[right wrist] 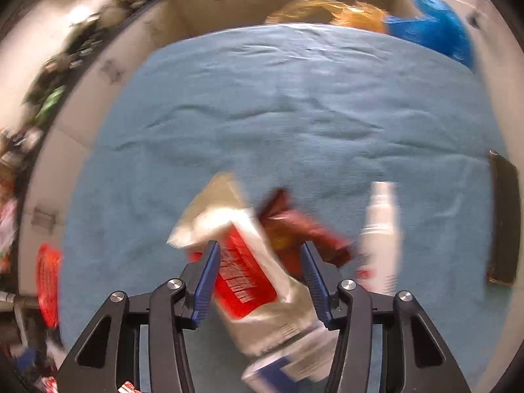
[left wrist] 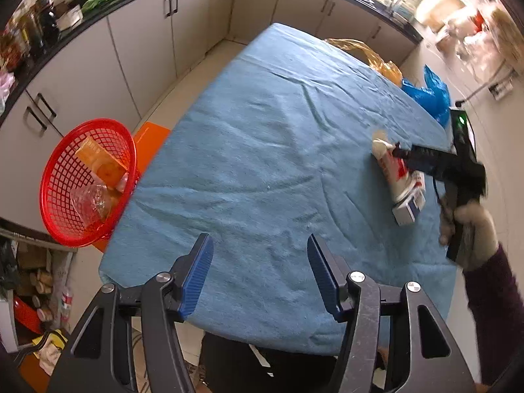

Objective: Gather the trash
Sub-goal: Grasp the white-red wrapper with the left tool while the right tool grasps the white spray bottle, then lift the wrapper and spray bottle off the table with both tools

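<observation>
One table (left wrist: 262,150) w/ a blue cloth fills most of the room's middle, largest thing here. One red mesh basket (left wrist: 65,177) sits just off its left edge on an orange stand, holding approx. two pieces of trash: an orange packet and a crinkled clear wrapper. Two plastic bags hang at the far right corner, one amber (left wrist: 370,55), one blue (left wrist: 429,95).

Two grippers. Left gripper (left wrist: 260,262) hovers over bare cloth, fingers spread apart, nothing between them. Right gripper (right wrist: 258,271), held in a gloved hand (left wrist: 471,229), is over the trash pile near the right edge; its blue pads straddle one red-and-white pouch (right wrist: 249,278), but the view is blurred, so can't tell if the pads press on it yet.

Around that pouch: one dark red wrapper (right wrist: 294,229) just beside, one white spray bottle (right wrist: 383,229) to the right, one small blue-and-white box (right wrist: 281,370) nearest the table edge. One dark flat item (right wrist: 504,219) lies far right.
</observation>
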